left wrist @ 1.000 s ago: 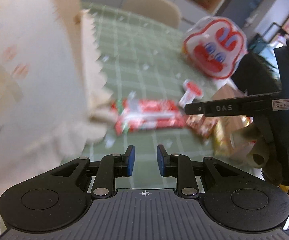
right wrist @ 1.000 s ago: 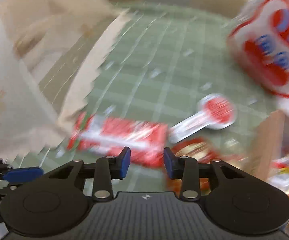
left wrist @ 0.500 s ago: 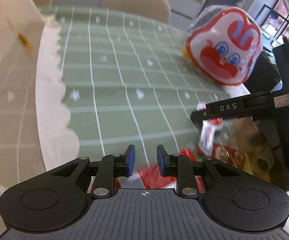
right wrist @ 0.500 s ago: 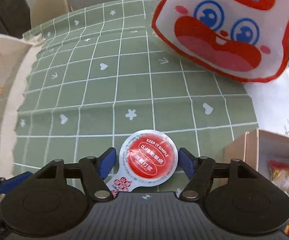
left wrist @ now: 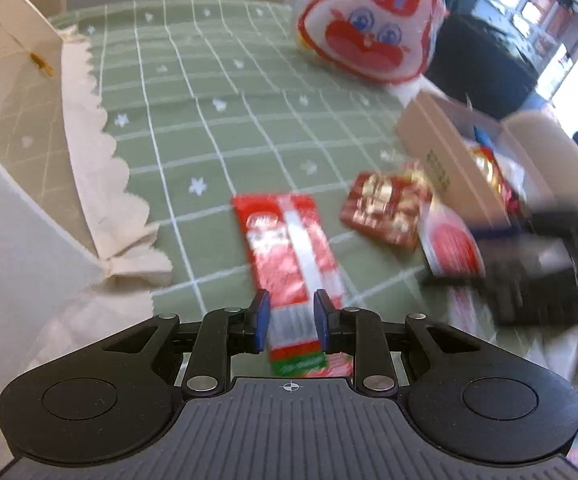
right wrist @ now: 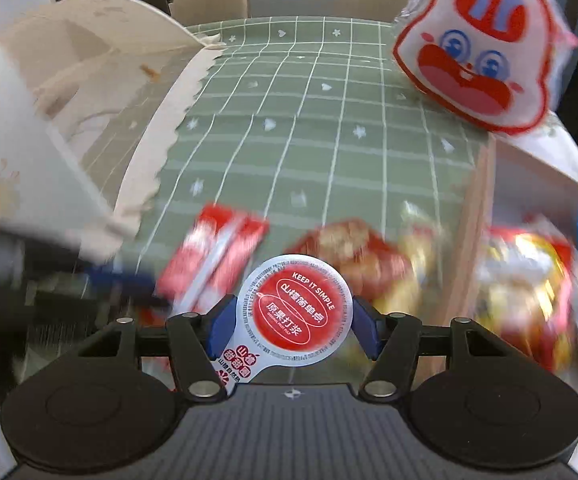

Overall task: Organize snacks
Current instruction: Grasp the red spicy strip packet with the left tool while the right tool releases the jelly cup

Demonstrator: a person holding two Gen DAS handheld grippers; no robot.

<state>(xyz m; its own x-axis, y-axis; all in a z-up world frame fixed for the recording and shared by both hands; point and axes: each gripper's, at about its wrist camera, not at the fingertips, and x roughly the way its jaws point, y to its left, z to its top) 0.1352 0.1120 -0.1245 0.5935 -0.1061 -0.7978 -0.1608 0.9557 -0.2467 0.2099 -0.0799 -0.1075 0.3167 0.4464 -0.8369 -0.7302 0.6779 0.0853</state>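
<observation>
Pick-up step in hand. Right gripper (right wrist: 293, 322) clamped on round foil-lidded snack (right wrist: 295, 312), lifted off the green checked tablecloth (right wrist: 309, 128); lid reads "KEEP IT SIMPLE" plus Chinese text. Left gripper (left wrist: 287, 316), jaws slightly apart, straddles the long red packet (left wrist: 289, 248) near the table's near edge. Next, likely: carry to cardboard box (right wrist: 485, 184) at the right edge.

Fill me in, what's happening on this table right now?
Snack sorting, mid-move. The right gripper is shut on a round red-lidded snack cup, lifted above the green checked tablecloth. The left gripper sits open over the long red snack pack, which lies flat on the cloth, not gripped. A cardboard box to the right already holds some packets; the bunny-face bag is untouched.
</observation>
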